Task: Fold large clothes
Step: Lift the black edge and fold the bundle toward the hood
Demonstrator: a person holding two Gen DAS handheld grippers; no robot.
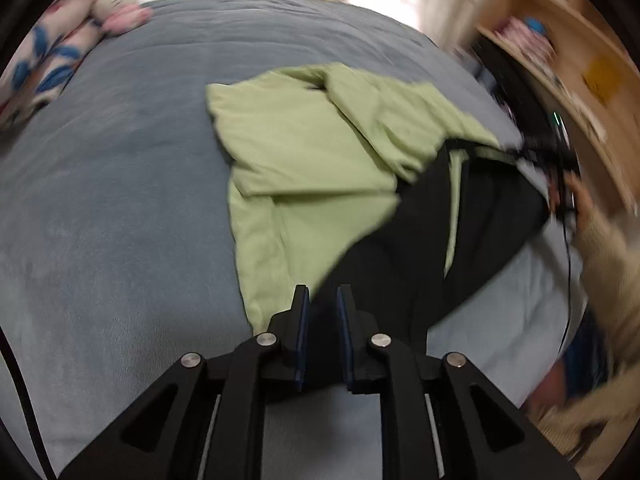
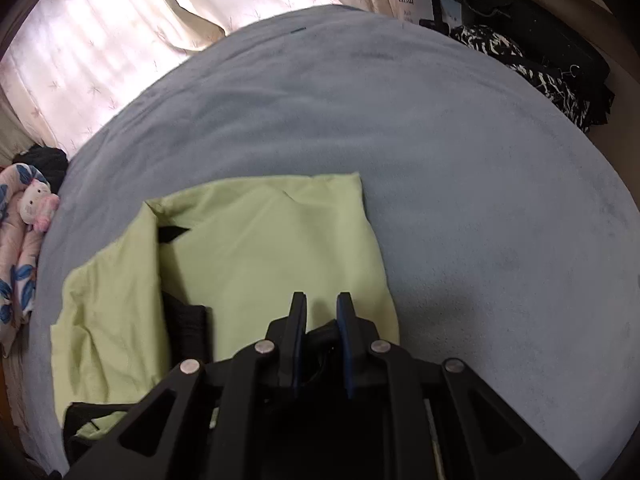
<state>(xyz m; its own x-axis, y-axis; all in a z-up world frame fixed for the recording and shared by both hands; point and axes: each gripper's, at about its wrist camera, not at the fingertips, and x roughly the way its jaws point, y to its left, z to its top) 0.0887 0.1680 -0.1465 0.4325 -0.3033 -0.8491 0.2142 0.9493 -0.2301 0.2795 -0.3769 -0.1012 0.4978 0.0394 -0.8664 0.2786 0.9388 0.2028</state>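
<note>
A light green garment (image 1: 304, 160) with black parts is seen lying partly folded on a bed covered by a grey-blue blanket (image 1: 120, 200), roughly in the middle of the bed in the left wrist view. In that view its green layers are stacked toward the far side, and a black section (image 1: 400, 272) runs from the near edge toward the right. The left claw (image 1: 323, 300) is held low over the near edge of the garment, where green meets black; a narrow gap is shown between its fingers, and whether cloth is pinched there cannot be told. In the right wrist view the garment (image 2: 260, 248) is spread in the near left part of the bed (image 2: 480, 160), with a folded flap on its left side and dark strips between the layers. The right claw (image 2: 322, 308) is placed over the near right part of the green cloth, its fingers narrowly apart, with some dark material seen low between them; a grip cannot be confirmed. A plush toy (image 2: 38, 204) and a floral quilt (image 2: 16, 272) are seen at the left edge of the bed, and pale curtains (image 2: 120, 40) hang beyond the far side.
</note>
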